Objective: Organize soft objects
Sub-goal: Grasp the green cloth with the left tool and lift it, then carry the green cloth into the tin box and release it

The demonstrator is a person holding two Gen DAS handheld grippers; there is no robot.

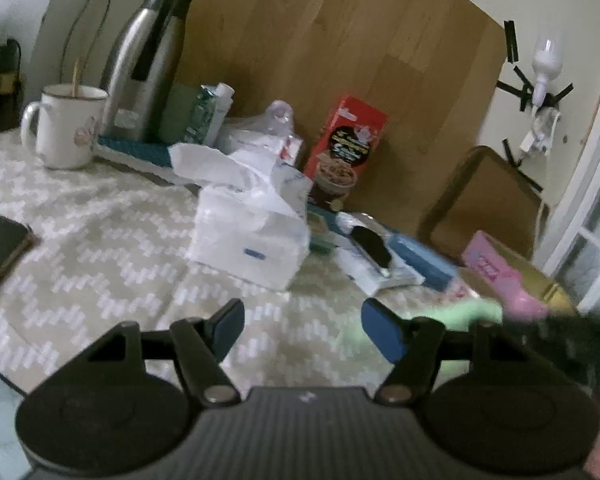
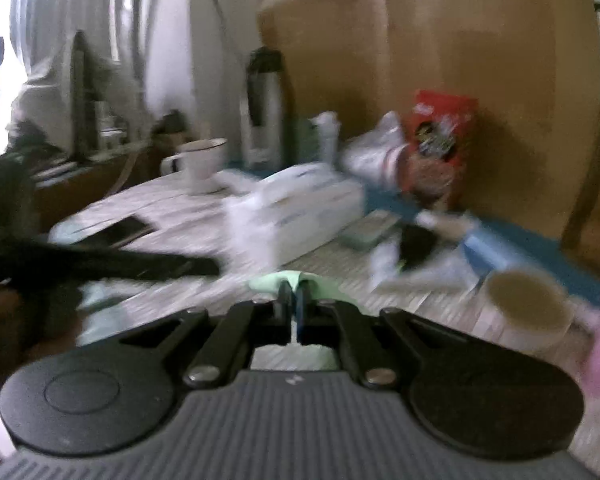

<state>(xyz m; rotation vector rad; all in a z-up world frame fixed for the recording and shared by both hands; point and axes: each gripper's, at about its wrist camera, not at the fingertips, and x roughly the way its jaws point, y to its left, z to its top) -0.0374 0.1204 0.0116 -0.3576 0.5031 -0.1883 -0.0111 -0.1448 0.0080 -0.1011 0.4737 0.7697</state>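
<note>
My right gripper (image 2: pixel 296 300) is shut on a light green soft cloth (image 2: pixel 276 282), which bulges out past the fingertips just above the patterned tablecloth (image 2: pixel 188 220). The same green cloth (image 1: pixel 456 316) shows blurred in the left wrist view, right of my left gripper (image 1: pixel 302 330). My left gripper is open and empty over the tablecloth (image 1: pixel 80 240), with a white tissue pack (image 1: pixel 248 240) ahead of it. The tissue pack (image 2: pixel 300 208) also lies ahead of my right gripper. The right wrist view is motion-blurred.
A white mug (image 1: pixel 66 124), a steel flask (image 1: pixel 148 60), a red cereal box (image 1: pixel 346 144), a black phone (image 1: pixel 0 244), blue and white packets (image 1: pixel 380 256) and a pink box (image 1: pixel 496 272) stand around. A second mug (image 2: pixel 528 308) sits near right. A wooden board (image 1: pixel 340 40) backs the table.
</note>
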